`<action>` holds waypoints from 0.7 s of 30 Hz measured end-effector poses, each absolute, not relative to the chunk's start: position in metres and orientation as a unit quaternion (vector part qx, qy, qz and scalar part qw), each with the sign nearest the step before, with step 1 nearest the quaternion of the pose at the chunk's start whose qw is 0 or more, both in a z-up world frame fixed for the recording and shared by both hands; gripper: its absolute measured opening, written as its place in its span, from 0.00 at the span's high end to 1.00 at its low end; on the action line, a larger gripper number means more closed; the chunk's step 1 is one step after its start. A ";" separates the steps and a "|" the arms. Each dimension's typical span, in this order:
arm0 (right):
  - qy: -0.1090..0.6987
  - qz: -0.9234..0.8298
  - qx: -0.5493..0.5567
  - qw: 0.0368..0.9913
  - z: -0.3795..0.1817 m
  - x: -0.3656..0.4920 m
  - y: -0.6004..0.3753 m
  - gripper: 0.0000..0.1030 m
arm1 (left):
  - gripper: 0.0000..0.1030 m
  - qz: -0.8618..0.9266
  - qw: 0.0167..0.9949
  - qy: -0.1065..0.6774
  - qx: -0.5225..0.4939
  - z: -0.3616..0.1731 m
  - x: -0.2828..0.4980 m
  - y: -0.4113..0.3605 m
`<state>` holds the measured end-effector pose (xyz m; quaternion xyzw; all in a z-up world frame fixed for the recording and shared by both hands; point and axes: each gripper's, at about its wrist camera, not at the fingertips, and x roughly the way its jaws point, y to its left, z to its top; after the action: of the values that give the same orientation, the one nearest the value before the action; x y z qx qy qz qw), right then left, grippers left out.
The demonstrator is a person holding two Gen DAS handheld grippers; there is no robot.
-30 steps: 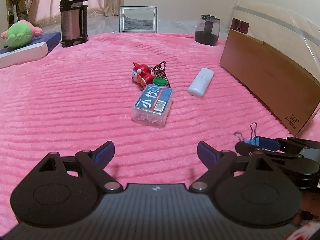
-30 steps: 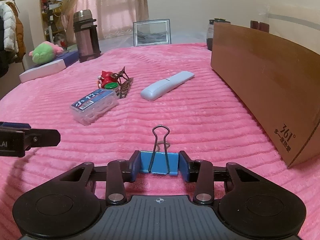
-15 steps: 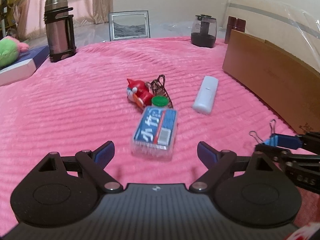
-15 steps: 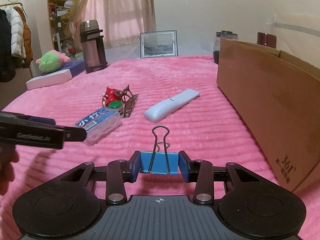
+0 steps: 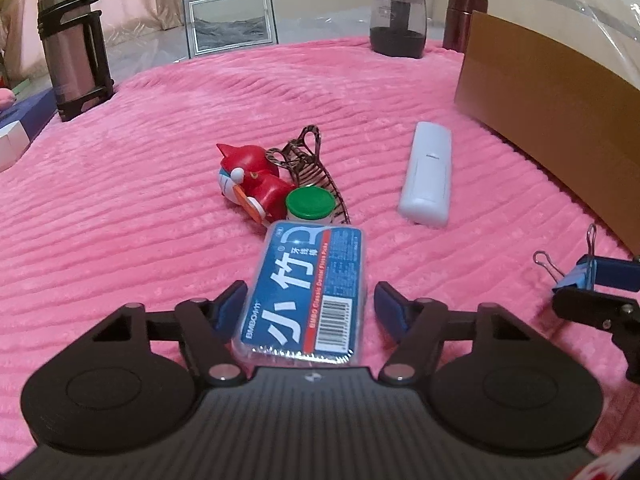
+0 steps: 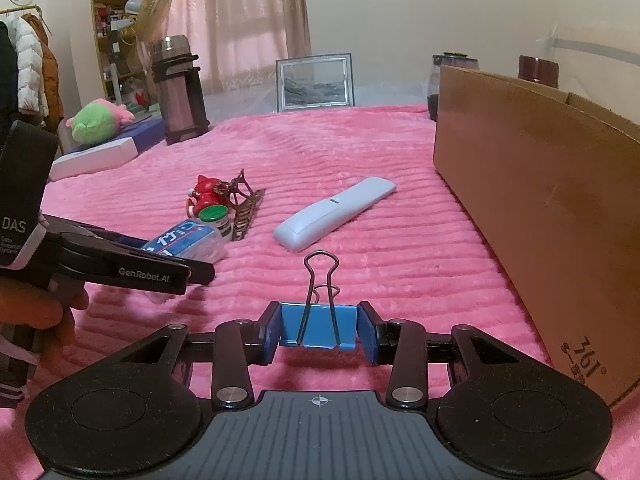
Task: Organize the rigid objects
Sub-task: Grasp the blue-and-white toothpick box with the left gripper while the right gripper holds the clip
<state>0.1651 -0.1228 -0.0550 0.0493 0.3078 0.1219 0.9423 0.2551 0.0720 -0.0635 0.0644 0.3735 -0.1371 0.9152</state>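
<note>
A clear plastic box with a blue label (image 5: pixel 306 292) lies on the pink blanket between the open jaws of my left gripper (image 5: pixel 310 306); a gap shows on the right side. It also shows in the right wrist view (image 6: pixel 188 242), partly behind the left gripper (image 6: pixel 176 270). My right gripper (image 6: pixel 318 330) is shut on a blue binder clip (image 6: pixel 318 326), held above the blanket; the clip shows in the left wrist view (image 5: pixel 576 272). A red toy figure (image 5: pixel 252 184), a green-capped bottle (image 5: pixel 310 204), a brown hair claw (image 5: pixel 308 164) and a white remote (image 5: pixel 428 178) lie beyond.
A brown cardboard box (image 6: pixel 532 216) stands along the right. At the back stand a thermos (image 5: pixel 72 48), a picture frame (image 5: pixel 230 20), a dark jar (image 5: pixel 398 22) and a maroon cup (image 5: pixel 466 18). A green plush toy (image 6: pixel 100 118) lies on a white box at far left.
My left gripper has moved forward and down so that the blue-labelled box now sits between its open jaws. My right gripper has risen a little, still holding the binder clip.
</note>
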 end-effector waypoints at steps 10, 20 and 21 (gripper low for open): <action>0.311 0.135 0.056 0.939 -0.052 0.156 -0.132 0.64 | 0.49 -0.133 0.907 0.395 0.054 -0.053 0.227 0.065; 0.316 0.152 0.053 0.935 -0.038 0.124 -0.149 0.64 | 0.49 -0.133 0.906 0.401 0.019 -0.041 0.151 0.051; 0.317 0.155 0.052 0.934 -0.037 0.121 -0.150 0.64 | 0.49 -0.133 0.906 0.401 0.016 -0.039 0.145 0.049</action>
<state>0.1211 -0.1504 -0.0370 0.0521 0.3169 0.1546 0.9343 0.1446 0.0488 -0.0386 0.0159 0.4012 -0.1335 0.9061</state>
